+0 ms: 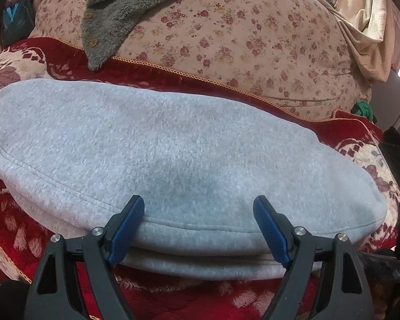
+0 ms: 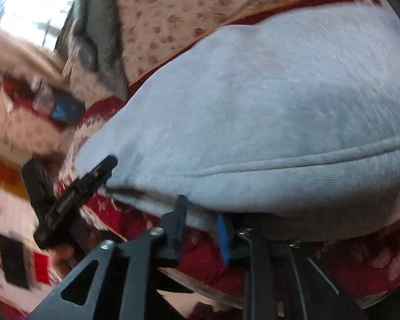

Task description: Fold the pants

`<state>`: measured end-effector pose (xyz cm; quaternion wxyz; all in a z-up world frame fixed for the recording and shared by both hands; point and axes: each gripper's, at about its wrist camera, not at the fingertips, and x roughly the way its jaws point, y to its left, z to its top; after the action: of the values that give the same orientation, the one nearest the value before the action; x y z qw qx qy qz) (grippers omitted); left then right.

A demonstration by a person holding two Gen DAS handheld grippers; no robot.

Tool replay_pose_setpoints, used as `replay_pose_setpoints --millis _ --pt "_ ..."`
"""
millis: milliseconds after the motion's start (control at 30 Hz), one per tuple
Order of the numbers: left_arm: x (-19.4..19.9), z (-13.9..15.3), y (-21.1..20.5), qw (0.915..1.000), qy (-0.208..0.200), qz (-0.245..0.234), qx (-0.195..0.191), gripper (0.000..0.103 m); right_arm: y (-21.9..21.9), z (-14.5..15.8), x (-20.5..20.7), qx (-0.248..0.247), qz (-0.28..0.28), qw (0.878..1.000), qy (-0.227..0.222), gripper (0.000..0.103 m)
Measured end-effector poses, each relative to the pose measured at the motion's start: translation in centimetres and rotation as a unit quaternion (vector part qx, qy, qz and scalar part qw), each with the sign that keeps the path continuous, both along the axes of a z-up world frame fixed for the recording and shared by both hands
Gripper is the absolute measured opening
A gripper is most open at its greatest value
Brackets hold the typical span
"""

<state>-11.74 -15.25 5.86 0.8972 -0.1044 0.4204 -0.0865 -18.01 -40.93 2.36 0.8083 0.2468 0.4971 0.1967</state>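
Pants of pale grey fleece lay folded into a thick, layered bundle on the red patterned blanket, with their stitched hem edge turned toward both cameras. The left gripper stood with its blue-padded jaws spread wide, one on each side of the near edge, resting at the fabric but clamping nothing. The right gripper had its jaws drawn close together right at the lower layers of the bundle's edge; that view was smeared by motion, so I cannot tell whether cloth was actually pinched between them.

To do this step well, I judged, each gripper should take all layers of the near edge together (not just the top one), so the stack would lift or slide as one piece and the hem lines stay matched. Keeping the two holds level would stop the fold skewing.

Around the bundle, the blanket showed open red ground on the near side and past the right end. Beyond the far edge a gold-trimmed border ran close, and behind it rose a floral quilt with a grey fuzzy garment draped on it, well apart from the pants. Room for a further fold looked better sideways than away from the person.
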Motion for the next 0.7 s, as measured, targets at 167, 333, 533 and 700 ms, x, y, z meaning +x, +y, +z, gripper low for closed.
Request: replay_pose_setpoints --millis 167,333,533,700 --pt "0.0 0.2 0.3 1.0000 -0.001 0.007 -0.003 0.083 3.9 2.2 -0.5 -0.041 0.079 0.995 -0.036 0.082" --pt "-0.2 0.8 1.5 0.9997 -0.006 0.022 0.007 0.083 6.9 3.6 0.6 -0.093 0.115 0.986 -0.071 0.082" --pt "-0.4 2.0 5.6 0.9974 -0.015 0.070 0.002 0.083 9.3 4.0 3.2 -0.116 0.133 0.981 -0.076 0.083" --pt "-0.9 2.5 10.4 0.9916 -0.019 0.128 -0.009 0.083 12.7 4.9 5.7 -0.131 0.159 0.974 -0.091 0.084"
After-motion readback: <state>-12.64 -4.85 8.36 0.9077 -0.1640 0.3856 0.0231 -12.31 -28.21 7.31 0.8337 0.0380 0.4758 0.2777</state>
